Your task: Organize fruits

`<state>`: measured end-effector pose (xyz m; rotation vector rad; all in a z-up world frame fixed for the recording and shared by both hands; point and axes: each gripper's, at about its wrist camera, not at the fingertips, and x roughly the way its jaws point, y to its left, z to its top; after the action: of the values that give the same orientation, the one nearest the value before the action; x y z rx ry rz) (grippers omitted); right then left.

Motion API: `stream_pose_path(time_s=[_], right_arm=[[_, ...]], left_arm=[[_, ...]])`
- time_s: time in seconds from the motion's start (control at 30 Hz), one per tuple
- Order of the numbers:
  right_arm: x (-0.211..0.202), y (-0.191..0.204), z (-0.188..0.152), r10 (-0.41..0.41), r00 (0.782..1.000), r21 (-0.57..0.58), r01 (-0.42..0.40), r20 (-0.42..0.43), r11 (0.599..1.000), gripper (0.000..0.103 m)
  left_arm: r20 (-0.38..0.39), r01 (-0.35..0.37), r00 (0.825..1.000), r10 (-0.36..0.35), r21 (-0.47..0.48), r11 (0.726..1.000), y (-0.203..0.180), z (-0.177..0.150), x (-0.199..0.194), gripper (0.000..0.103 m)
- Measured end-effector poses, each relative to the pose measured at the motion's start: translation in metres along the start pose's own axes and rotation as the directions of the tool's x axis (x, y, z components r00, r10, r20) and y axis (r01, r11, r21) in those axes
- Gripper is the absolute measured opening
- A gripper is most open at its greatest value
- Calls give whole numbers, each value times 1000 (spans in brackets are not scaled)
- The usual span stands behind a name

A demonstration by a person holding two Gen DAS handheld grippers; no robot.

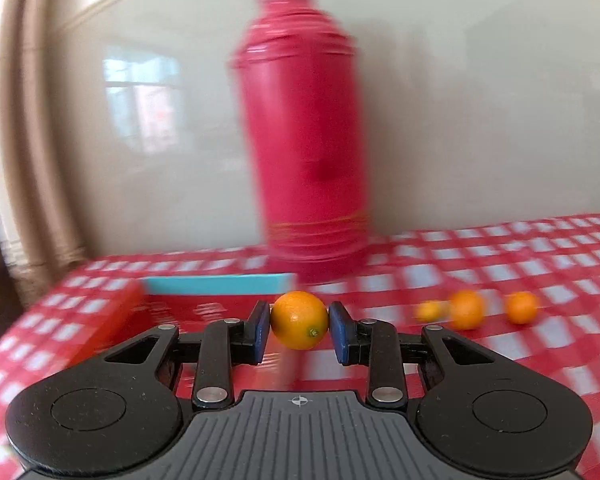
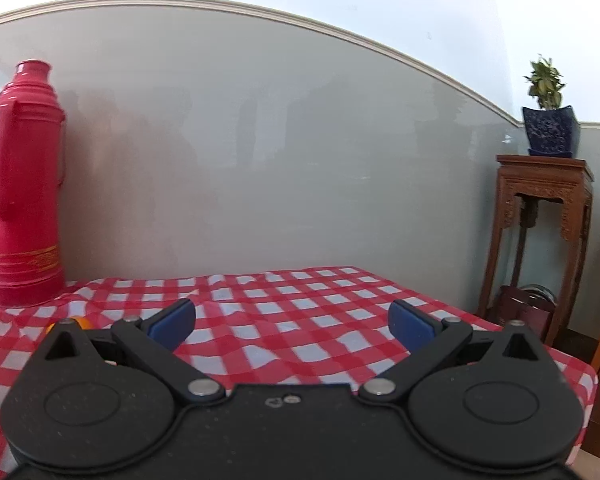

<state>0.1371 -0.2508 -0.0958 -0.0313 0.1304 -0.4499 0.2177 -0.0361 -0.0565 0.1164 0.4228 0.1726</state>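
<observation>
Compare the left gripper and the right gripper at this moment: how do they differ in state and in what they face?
The left gripper is shut on an orange; the right gripper is open and holds nothing. The left wrist view is motion-blurred, while the right wrist view is sharp. The left gripper faces a red box and three loose oranges; the right gripper faces bare checkered tablecloth. Both have blue pads and see the red thermos.

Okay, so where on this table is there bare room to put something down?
The checked cloth ahead of the open right gripper is bare, from the thermos across to the table's right edge. It is crowded on the left: three loose oranges beside the red tray, near the left gripper's orange.
</observation>
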Motion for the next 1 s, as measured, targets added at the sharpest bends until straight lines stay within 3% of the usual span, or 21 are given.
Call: stream_pose_path(time_s=[0.17,0.43,0.5,0.57,0.63,0.8,1.0], right_arm=[[-6,16,0,39,999,-23,-39,13,999,97],[-11,37,1,88,996,-56,-87,21,995,97],[-12,42,0,103,994,-70,-101,24,992,97],[-12,47,-1,120,992,-84,-118,22,989,97],[-9,51,-1,143,990,-88,-141,13,986,97],[3,61,1,204,979,-87,-206,-29,975,97],[30,79,9,303,946,-84,-314,-117,946,94]], left_arm=[[-67,-109,992,107,-31,994,41,-17,12,32],[-155,-205,970,188,-99,974,72,-37,22,33],[-168,-215,966,194,-114,970,76,-37,22,42],[-159,-229,965,208,-131,964,78,-36,18,79],[-126,-243,966,226,-144,959,80,-34,8,90],[-82,-219,975,208,-162,962,94,-30,-18,90],[-51,-254,967,249,-182,950,117,-40,-47,93]])
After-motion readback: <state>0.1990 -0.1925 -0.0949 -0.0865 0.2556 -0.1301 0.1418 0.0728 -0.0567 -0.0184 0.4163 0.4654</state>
